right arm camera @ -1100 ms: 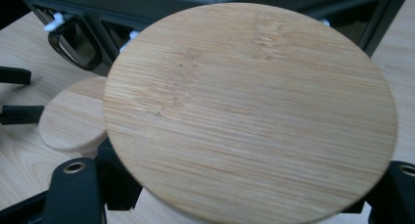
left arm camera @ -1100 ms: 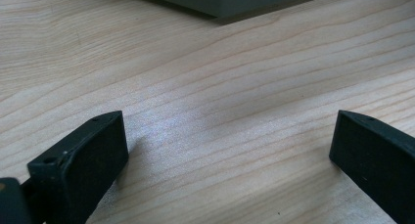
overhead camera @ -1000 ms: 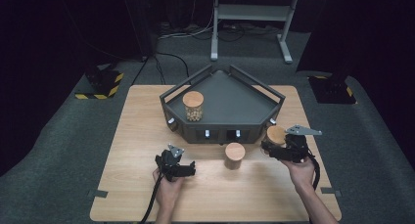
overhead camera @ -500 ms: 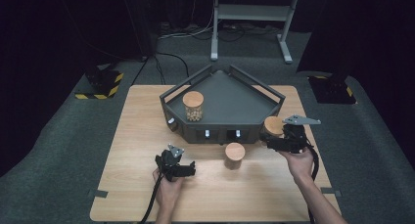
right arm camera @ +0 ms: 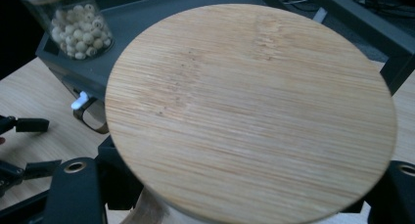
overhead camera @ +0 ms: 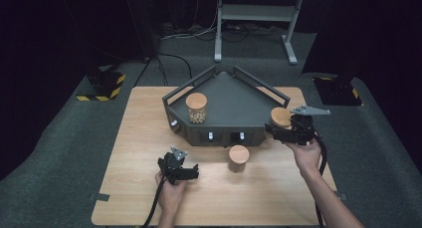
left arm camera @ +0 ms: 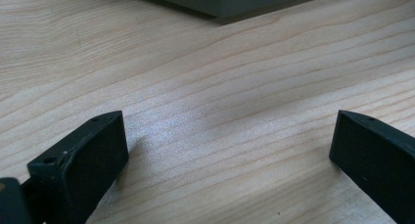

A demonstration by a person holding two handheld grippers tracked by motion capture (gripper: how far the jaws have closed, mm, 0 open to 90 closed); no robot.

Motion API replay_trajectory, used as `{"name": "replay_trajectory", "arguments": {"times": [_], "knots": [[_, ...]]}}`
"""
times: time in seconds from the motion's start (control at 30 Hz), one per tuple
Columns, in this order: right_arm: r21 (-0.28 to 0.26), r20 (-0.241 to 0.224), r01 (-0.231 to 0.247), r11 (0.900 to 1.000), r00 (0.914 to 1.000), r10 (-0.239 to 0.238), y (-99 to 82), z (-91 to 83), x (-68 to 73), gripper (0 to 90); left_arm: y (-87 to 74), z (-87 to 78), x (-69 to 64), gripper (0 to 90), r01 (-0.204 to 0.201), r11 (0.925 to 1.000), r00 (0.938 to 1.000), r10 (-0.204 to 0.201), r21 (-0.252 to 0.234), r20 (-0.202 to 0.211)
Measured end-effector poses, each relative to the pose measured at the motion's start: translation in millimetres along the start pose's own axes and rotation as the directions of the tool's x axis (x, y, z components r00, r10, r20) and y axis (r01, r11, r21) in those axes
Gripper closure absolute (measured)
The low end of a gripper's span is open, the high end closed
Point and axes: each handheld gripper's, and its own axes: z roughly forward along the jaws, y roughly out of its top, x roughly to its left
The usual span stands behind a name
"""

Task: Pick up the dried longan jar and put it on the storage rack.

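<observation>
The right gripper [overhead camera: 278,132] has lifted its jar [overhead camera: 281,117] off the table and carried it up and back to the tray's [overhead camera: 234,106] right corner; a second ago it sat lower, nearer the person. The left gripper [overhead camera: 189,171] has stayed put. The right jaws pinch the jar just under its lid [right arm camera: 252,111], one at each side, so the lid sits right above them. The lid is a round bamboo disc with fine straight grain. The left jaws are spread wide over bare pale wood table [left arm camera: 220,87], nothing between them. A second lidded jar [overhead camera: 239,158] stands on the table before the tray. A third jar [overhead camera: 196,107], clear and full of small pale beads, stands in the dark grey, wedge-shaped tray. No writing is readable.
</observation>
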Motion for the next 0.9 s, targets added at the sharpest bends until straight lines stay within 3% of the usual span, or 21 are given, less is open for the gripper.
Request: {"name": "replay_trajectory", "arguments": {"times": [0.6, 0.9], "knots": [[0.011, 0.023, -0.007, 0.9999, 0.9997, 0.007, 35.2, 14.4, 1.1, 25.3, 0.0, 0.0, 0.0, 0.7, 0.000, 1.0000, 1.0000, 0.000, 0.000, 0.000], [0.013, 0.061, -0.004, 0.9999, 0.9982, 0.004, 50.1, 28.2, 9.7, 25.2, 0.0, 0.0, 0.0, 0.7, 0.000, 1.0000, 1.0000, 0.000, 0.000, 0.000]]}}
